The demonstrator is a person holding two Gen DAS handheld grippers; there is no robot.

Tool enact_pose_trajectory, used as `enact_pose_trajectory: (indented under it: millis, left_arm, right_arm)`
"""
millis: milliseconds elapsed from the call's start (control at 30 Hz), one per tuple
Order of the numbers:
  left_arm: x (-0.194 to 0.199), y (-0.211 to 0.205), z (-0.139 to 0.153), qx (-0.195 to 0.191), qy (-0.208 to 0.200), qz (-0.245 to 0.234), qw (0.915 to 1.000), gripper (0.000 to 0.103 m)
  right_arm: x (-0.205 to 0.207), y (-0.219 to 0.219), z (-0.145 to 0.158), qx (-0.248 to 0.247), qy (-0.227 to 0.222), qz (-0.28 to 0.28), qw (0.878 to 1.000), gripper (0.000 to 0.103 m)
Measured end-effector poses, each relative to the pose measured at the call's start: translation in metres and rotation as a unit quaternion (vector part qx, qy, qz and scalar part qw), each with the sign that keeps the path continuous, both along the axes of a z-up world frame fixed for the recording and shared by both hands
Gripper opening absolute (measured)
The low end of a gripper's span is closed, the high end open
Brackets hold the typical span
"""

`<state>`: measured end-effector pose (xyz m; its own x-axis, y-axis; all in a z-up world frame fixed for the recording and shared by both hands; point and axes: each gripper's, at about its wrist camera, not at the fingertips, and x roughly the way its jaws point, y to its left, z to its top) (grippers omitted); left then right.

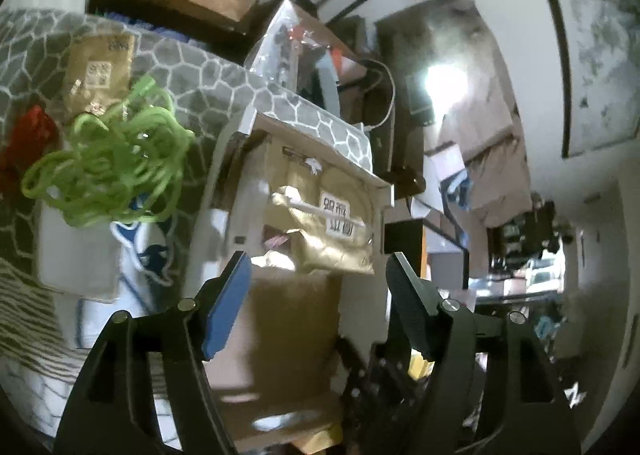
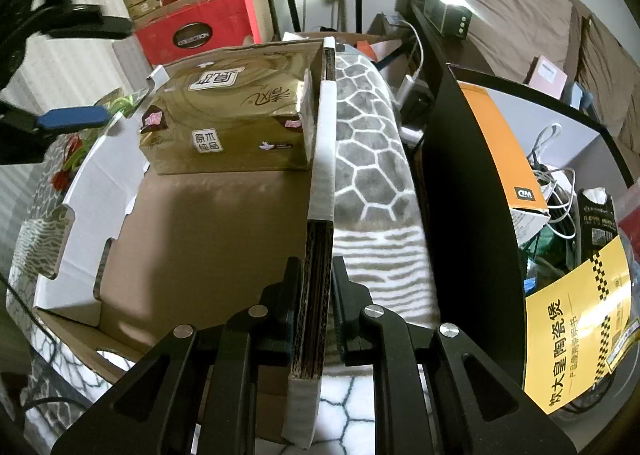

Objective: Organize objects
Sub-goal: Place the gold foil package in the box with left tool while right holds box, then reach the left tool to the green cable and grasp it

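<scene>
Right gripper (image 2: 316, 295) jaws pinching brown cardboard box wall (image 2: 320, 191), gold tissue pack (image 2: 228, 127) inside at 11 o'clock, left gripper (image 1: 316, 283) jaws spread, seemingly empty.

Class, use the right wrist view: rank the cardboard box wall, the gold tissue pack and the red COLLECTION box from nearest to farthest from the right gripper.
1. Cardboard box wall: clamped in the jaws of the right gripper.
2. Gold tissue pack: inside the box, at its far end, left of the wall.
3. Red COLLECTION box: behind the box, upper left, in a stack.
</scene>
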<state>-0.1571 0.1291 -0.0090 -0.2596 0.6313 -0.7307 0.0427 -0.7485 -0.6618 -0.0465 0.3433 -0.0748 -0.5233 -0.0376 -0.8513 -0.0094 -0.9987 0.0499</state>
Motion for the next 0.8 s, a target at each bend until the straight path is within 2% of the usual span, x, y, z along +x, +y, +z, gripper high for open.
enact_pose_trajectory:
  millis: [200, 467, 800]
  left_arm:
    - [0.015, -0.026, 0.016, -0.058, 0.049, -0.033, 0.9966, 0.071]
    - [0.039, -0.080, 0.020, -0.143, 0.109, -0.037, 0.9830, 0.074]
    - [0.051, -0.120, 0.005, -0.212, 0.132, -0.036, 0.9676, 0.076]
  right_arm:
    - [0.000, 0.002, 0.000, -0.004, -0.001, -0.004, 1.000, 0.013]
    - [0.000, 0.003, 0.002, -0.010, -0.001, -0.007, 1.000, 0.017]
    - [-0.001, 0.002, 0.001, -0.005, -0.002, -0.010, 1.000, 0.019]
